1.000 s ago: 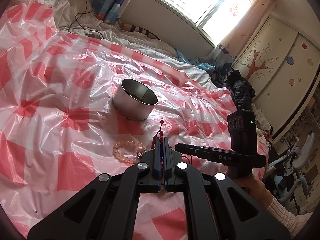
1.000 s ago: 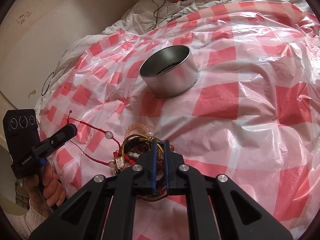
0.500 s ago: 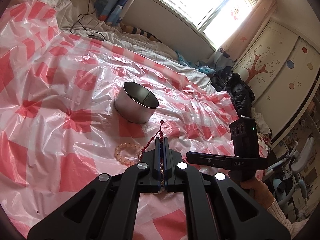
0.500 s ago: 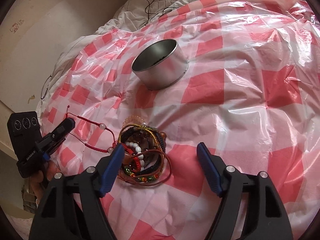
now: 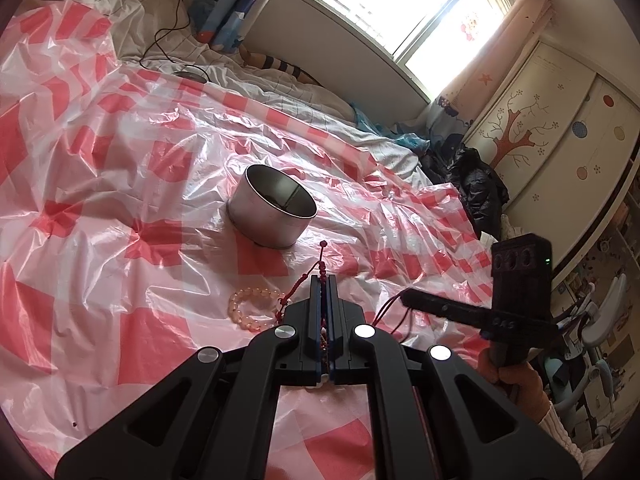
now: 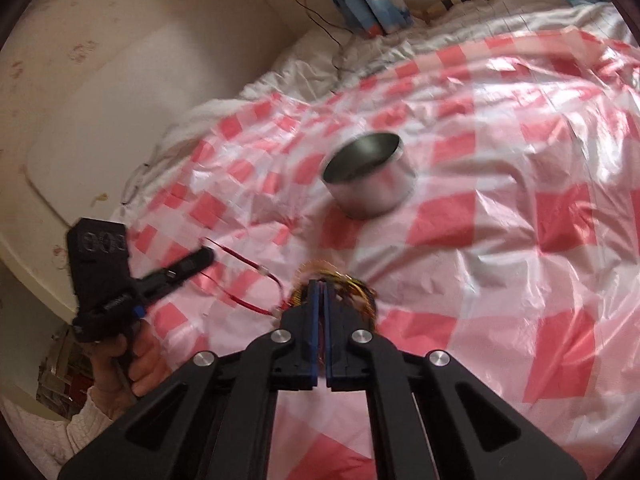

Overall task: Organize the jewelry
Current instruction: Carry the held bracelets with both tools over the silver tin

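Note:
A round metal tin (image 5: pixel 271 211) stands open on the red-and-white checked plastic sheet; it also shows in the right wrist view (image 6: pixel 370 179). My left gripper (image 5: pixel 323 280) is shut on a red cord bracelet (image 5: pixel 320 260), whose cord runs to the pile in the right wrist view (image 6: pixel 240 258). A pale bead bracelet (image 5: pixel 250 308) lies just left of it. My right gripper (image 6: pixel 322 286) is shut on a bundle of mixed bracelets (image 6: pixel 352 288). The right wrist view is blurred.
The plastic sheet (image 5: pixel 100 184) covers a bed with white bedding (image 5: pixel 280 84) and a black cable (image 5: pixel 168 36) at the far side. A wardrobe (image 5: pixel 560 128) and dark clothes (image 5: pixel 476 188) stand to the right. A wall (image 6: pixel 100 80) bounds the bed's left side.
My right gripper opened over the bracelet pile half a second ago and has now shut on the bundle. My left gripper stays shut on the red cord and has lifted slightly.

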A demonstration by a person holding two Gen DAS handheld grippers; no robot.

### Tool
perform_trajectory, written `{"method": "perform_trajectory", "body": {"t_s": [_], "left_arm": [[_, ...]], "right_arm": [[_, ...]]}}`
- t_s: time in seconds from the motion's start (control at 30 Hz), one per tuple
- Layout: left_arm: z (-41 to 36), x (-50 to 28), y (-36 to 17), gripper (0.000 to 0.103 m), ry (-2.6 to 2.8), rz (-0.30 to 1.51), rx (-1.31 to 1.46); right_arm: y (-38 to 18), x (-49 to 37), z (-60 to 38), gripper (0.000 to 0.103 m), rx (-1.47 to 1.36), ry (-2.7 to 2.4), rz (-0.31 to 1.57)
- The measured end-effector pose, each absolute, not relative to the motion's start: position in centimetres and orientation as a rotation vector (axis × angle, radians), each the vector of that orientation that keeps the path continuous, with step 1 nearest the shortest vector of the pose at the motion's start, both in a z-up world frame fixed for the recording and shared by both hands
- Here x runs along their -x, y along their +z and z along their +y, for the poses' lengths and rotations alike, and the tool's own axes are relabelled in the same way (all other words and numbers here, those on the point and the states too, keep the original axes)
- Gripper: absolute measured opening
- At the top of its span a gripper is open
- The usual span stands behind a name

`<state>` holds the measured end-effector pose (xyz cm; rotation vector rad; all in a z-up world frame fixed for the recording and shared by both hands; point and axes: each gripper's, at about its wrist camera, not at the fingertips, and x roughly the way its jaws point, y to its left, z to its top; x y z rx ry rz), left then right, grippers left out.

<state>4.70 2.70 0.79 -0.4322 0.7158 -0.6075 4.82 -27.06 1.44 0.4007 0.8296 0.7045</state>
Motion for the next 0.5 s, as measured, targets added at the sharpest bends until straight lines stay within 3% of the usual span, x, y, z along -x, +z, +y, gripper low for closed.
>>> {"method": "perform_trajectory", "body": {"t_s": [0.13,0.5], "left_arm": [[2.1,-4.5,1.2,0.002,-0.623,0.7,0.411],[-0.2,-6.1,4.8,0.002,-0.633,0.7,0.294]], "right_arm": [[3.6,-4.2,-27.8,0.003,-0.469,0.769,0.701],[3.4,-6.2,-28.3,0.003,-0.538,0.758,0.686]]}}
